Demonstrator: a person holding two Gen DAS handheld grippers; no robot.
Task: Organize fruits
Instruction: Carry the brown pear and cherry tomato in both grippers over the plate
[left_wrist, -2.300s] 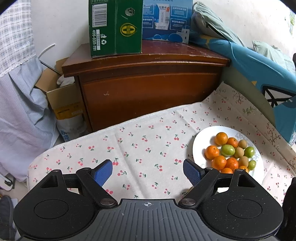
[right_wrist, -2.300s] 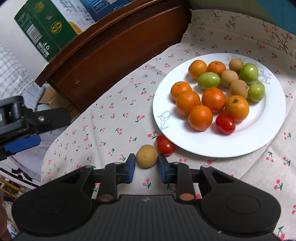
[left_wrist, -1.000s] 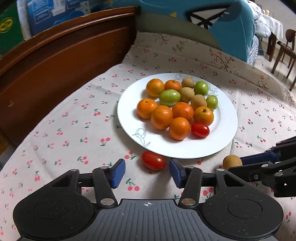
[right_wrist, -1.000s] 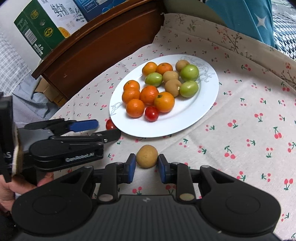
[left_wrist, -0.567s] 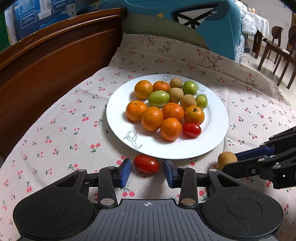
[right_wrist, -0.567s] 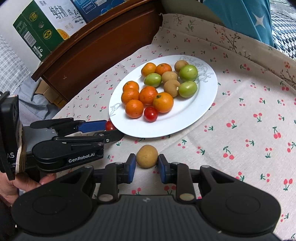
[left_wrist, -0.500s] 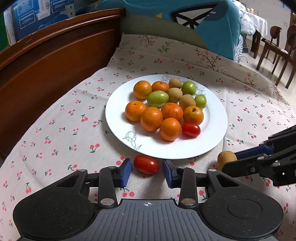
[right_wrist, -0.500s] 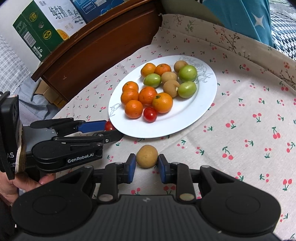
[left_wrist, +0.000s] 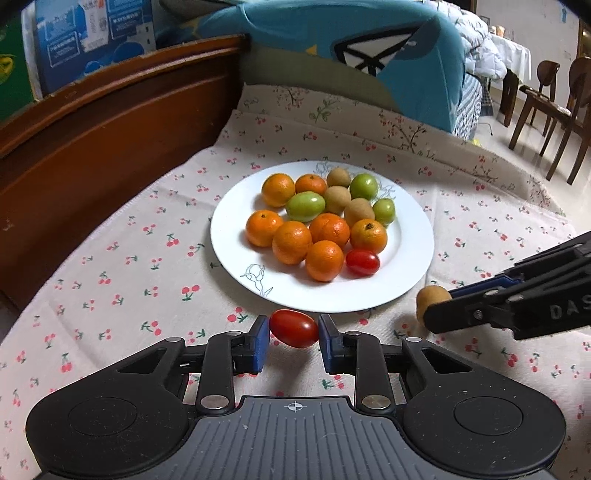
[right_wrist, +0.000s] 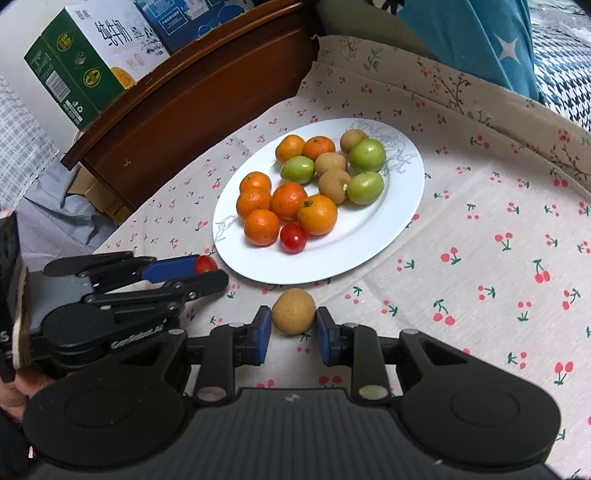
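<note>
Two fruits near the white plate: left gripper clamps a glossy red tomato, right gripper a dull brown longan.

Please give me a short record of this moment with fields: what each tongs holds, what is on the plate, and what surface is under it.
left tongs: shut on red cherry tomato, near the plate's front edge
right tongs: shut on brown round fruit
plate: white; seven oranges, three green fruits, three brown fruits, one red tomato
surface: cherry-print cloth
behind: wooden cabinet with cartons on top
</note>
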